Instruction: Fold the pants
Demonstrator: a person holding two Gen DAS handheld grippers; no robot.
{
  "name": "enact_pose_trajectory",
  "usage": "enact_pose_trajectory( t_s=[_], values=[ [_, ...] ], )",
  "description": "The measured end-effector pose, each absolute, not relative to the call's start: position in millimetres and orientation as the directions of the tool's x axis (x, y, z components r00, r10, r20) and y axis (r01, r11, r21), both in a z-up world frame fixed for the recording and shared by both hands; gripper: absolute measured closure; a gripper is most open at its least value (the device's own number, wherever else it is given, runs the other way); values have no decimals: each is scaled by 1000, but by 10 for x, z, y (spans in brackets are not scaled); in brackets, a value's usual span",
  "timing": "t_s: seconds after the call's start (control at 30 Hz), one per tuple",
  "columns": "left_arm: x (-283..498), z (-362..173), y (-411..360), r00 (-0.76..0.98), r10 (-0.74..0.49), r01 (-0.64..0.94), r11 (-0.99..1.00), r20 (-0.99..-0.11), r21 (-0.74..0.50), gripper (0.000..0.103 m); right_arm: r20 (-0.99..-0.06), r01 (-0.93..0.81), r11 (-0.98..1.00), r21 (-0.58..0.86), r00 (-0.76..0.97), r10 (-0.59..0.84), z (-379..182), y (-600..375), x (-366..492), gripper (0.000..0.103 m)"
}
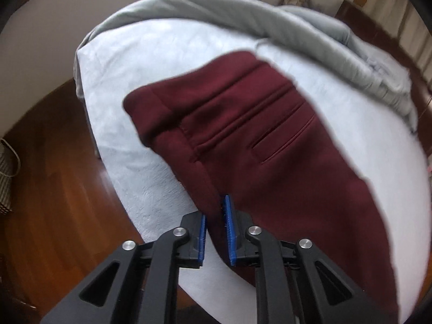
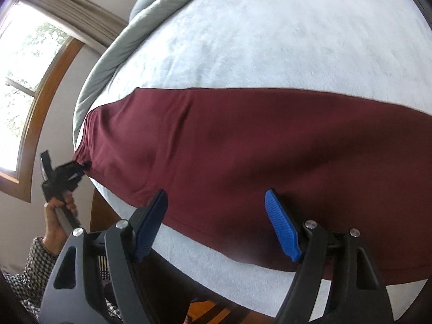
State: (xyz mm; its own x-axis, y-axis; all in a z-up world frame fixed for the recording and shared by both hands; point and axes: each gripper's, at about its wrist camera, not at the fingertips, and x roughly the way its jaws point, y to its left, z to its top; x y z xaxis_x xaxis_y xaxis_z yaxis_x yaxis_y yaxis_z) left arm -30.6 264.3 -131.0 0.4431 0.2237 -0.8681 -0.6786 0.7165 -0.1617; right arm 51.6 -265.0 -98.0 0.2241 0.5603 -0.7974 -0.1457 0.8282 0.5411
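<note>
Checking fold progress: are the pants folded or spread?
Folded once lengthwise: the pants lie as one long strip on the bed; left tongs pinch the waist end.

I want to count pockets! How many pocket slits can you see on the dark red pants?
1. One welt pocket slit shows on the dark red fabric pants near the waistband end, ahead of the left gripper pinching them. Others may be hidden underneath.

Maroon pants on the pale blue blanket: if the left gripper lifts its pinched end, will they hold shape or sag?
Probably sag: the soft maroon knit pants already ripple and bunch where the left gripper pinches them. They look light. The fuzzy pale blue blanket may grip them, so dragging could wrinkle the cloth. The right gripper is open, supporting nothing.
</note>
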Motion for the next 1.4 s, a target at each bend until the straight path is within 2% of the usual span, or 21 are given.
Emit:
enact_pose_trajectory(
  t_s=[0.07, 0.13, 0.17, 0.2, 0.23, 0.27, 0.33, 0.43, 0.5, 0.57, 0.73, 0.8, 0.9, 0.97, 1.03, 1.13, 1.2, 1.27, 1.33, 1.4],
  values=[
    [-328, -1222, 2628, 460, 228, -680, 712, -858, -175, 88, -800, -153, 831, 535, 225, 557, -971, -2660, 513, 28],
    [-396, -1055, 2589, 478, 256, -688, 704, -840, -178, 81, -789, -157, 825, 543, 241, 565, -924, -2708, 495, 28],
    [-430, -970, 2555, 476, 276, -698, 697, -835, -167, 81, -786, -149, 824, 547, 246, 567, -908, -2739, 488, 28],
    [-497, -841, 2502, 490, 300, -703, 691, -819, -168, 77, -785, -136, 824, 550, 252, 565, -893, -2782, 487, 28],
    [-538, -758, 2459, 506, 316, -700, 694, -803, -168, 68, -783, -125, 824, 553, 261, 565, -861, -2830, 483, 29],
    [-586, -666, 2388, 520, 328, -693, 701, -789, -165, 67, -776, -122, 820, 560, 270, 570, -831, -2870, 456, 29],
    [-610, -508, 2195, 583, 273, -624, 754, -766, -206, 64, -758, -99, 803, 587, 282, 589, -786, -2985, 374, 28],
    [-430, -513, 1810, 602, 90, -468, 845, -793, -259, 62, -767, -50, 807, 589, 279, 578, -789, -3108, 238, 28],
    [-262, -647, 1490, 563, -88, -345, 879, -822, -330, 62, -777, -2, 811, 586, 284, 562, -811, -3275, 100, 28],
    [-130, -754, 1091, 525, -200, -220, 907, -827, -359, 63, -768, 43, 795, 605, 297, 568, -835, -3449, -22, 28],
    [87, -926, 187, 434, -338, 9, 929, -835, -371, 62, -780, 150, 781, 607, 300, 549, -1005, -3836, -249, 27],
    [154, -1100, -113, 380, -356, 64, 931, -854, -360, 62, -767, 186, 754, 630, 298, 568, -1099, -3909, -281, 27],
    [231, -1486, -280, 289, -302, 46, 952, -908, -302, 62, -754, 223, 726, 651, 301, 584, -1240, -3982, -322, 27],
    [224, -1525, -277, 313, -305, 76, 952, -899, -296, 62, -725, 254, 683, 684, 331, 604, -1326, -4047, -343, 27],
    [238, -1501, -210, 304, -332, 63, 942, -893, -329, 63, -681, 300, 612, 732, 373, 631, -1394, -4145, -342, 27],
    [267, -1548, -43, 278, -372, -5, 921, -886, -388, 74, -613, 347, 507, 789, 480, 627, -1430, -4367, -352, 27],
    [269, -1557, -27, 273, -378, -13, 918, -884, -397, 75, -603, 348, 495, 796, 519, 606, -1403, -4476, -345, 27],
    [267, -1558, -58, 280, -357, -1, 928, -891, -372, 75, -637, 355, 533, 768, 513, 575, -1411, -4530, -303, 39],
    [205, -1527, -135, 291, -319, 24, 945, -902, -326, 73, -709, 361, 622, 695, 488, 510, -1387, -4527, -270, 78],
    [190, -1445, -209, 311, -278, 44, 959, -909, -278, 70, -709, 314, 660, 682, 504, 493, -1275, -4542, -278, 84]
  ],
)
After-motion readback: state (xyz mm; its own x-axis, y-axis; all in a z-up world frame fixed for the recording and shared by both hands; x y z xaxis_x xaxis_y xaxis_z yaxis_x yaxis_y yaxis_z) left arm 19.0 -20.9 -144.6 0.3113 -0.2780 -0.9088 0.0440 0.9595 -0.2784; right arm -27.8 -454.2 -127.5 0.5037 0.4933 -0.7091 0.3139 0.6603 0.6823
